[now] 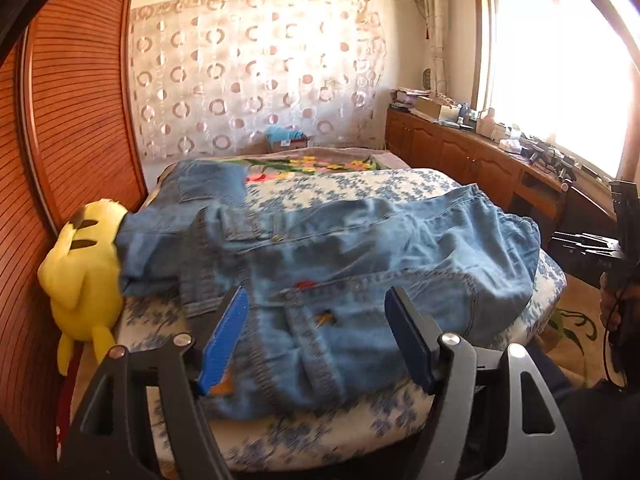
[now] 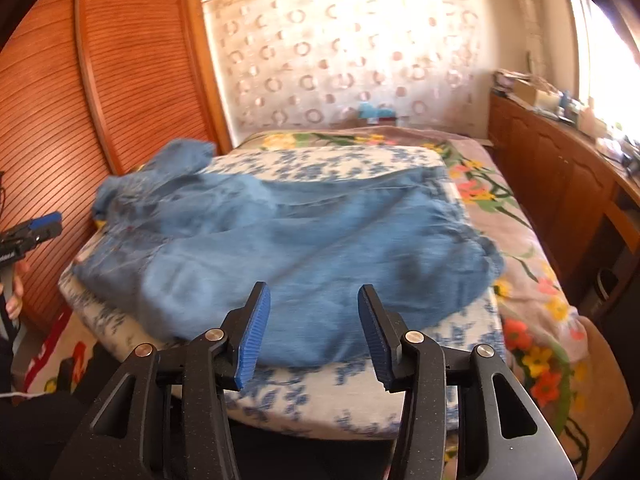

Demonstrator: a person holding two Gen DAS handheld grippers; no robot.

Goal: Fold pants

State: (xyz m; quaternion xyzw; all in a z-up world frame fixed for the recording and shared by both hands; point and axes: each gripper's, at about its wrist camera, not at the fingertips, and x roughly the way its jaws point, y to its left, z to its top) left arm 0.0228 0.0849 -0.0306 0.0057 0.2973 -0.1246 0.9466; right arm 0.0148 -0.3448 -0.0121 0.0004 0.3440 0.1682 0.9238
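Observation:
Blue denim pants lie spread and creased across a blue-flowered white cushion on the bed. In the right wrist view the pants cover most of that cushion. My left gripper hovers over the near part of the pants, jaws open, nothing between the blue pads. My right gripper hangs over the near hem, open as well and holding nothing. The left gripper also shows at the left edge of the right wrist view, the right gripper at the right edge of the left wrist view.
A yellow plush toy leans at the cushion's left end against a wooden slatted wardrobe. Beneath the cushion lies a flowered blanket. A wooden cabinet with clutter runs along the window wall on the right. A small box sits by the headboard.

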